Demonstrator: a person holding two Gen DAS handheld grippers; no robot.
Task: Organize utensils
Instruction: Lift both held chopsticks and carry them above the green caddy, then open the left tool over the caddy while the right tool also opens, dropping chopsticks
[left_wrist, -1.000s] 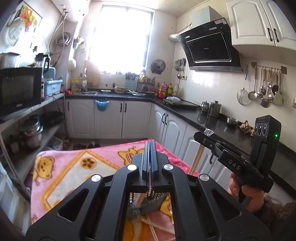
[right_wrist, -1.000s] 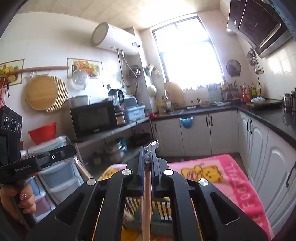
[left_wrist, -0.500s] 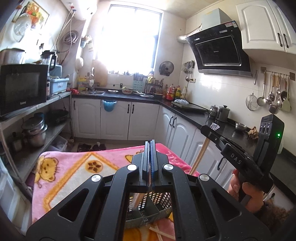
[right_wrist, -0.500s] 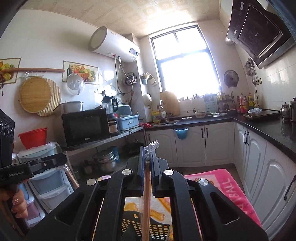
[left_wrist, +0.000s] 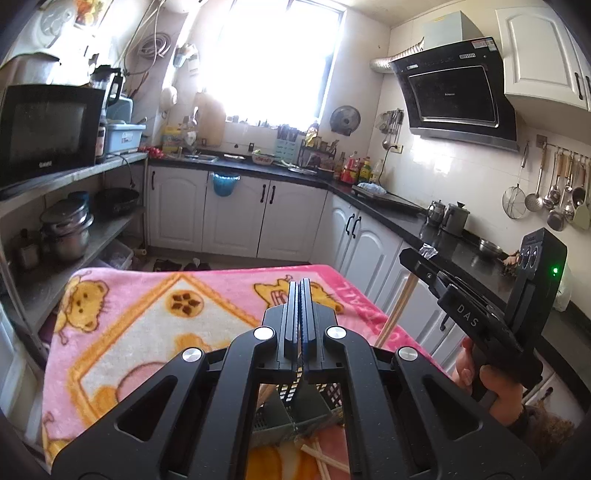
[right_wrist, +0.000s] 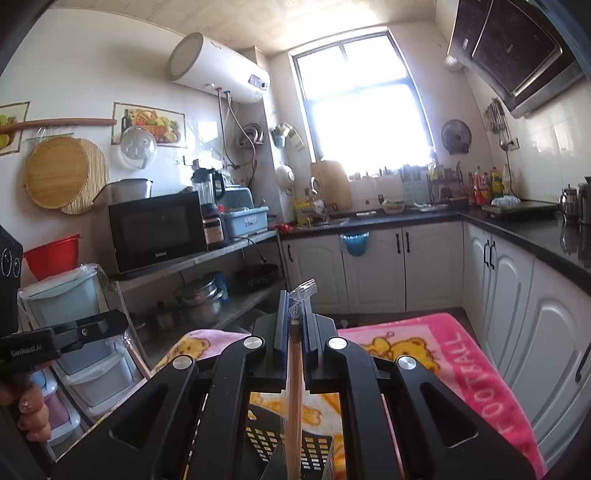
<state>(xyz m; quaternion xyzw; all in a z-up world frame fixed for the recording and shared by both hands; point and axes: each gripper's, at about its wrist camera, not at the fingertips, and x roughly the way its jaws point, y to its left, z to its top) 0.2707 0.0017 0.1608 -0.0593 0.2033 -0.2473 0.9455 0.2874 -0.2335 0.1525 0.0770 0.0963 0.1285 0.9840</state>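
The right gripper (right_wrist: 294, 325) is clamped on a pair of wrapped chopsticks (right_wrist: 294, 398), which run straight down the middle of the right wrist frame, the clear wrapper tip poking above the fingers at centre. Their lower end points into a dark slotted utensil basket (right_wrist: 317, 452) at the bottom centre. In the left wrist view the same gripper sits at the right edge, with the chopsticks slanting down from it toward the lower middle.

The left gripper (left_wrist: 300, 317) has its fingers pressed together at the centre of its own frame. In the right wrist view, at the lower left, something wrapped in clear plastic hangs down from it, most likely another pair of chopsticks, though I cannot say for sure.

Below the left fingers, at bottom centre, the grey-green compartments of the basket show through the frame, and a few loose chopsticks (left_wrist: 325, 459) lie on the pink cartoon blanket (left_wrist: 147, 317) just beside it.

I'd judge the job midway: one pair hovers over the basket ready to drop in, while the loose sticks on the blanket are yet to be gathered. How much already stands in the basket is hidden behind the grippers
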